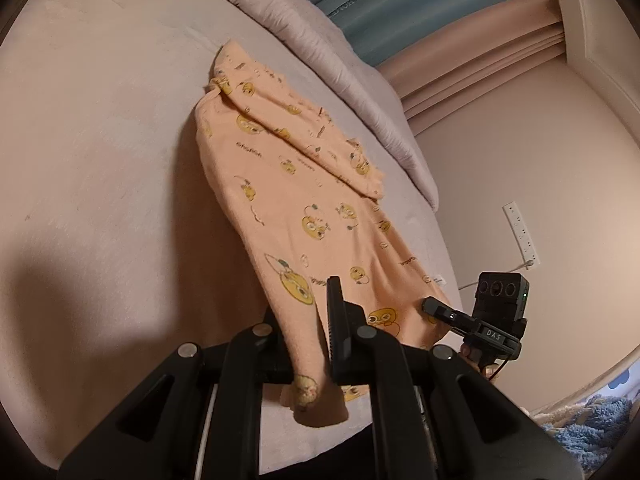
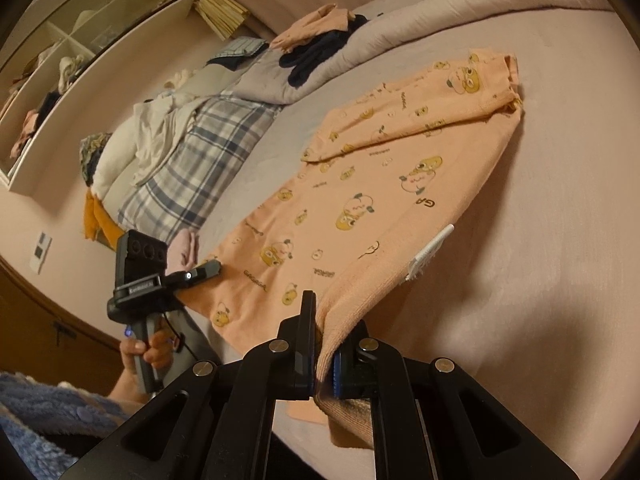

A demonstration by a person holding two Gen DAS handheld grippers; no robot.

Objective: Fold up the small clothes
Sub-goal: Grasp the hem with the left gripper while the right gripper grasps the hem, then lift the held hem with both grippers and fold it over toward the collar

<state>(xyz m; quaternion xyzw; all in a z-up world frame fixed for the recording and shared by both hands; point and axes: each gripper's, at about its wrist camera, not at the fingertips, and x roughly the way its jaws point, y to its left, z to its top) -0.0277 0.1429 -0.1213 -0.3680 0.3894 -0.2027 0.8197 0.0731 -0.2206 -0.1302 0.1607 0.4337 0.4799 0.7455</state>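
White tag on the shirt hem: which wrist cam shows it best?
Right wrist. The white tag sticks out from the peach shirt edge, large and unobstructed. In the left wrist view it is only a small white mark at the far hem.

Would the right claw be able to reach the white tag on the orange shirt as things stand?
Probably not right away: the right claw is shut on the orange shirt hem. The white tag lies close ahead, uncovered, so letting go would free it.

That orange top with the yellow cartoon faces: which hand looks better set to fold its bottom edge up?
Probably neither alone. The left gripper and right gripper are each clamped on a bottom corner of the orange top, so the hem would likely lift evenly with both moving together.
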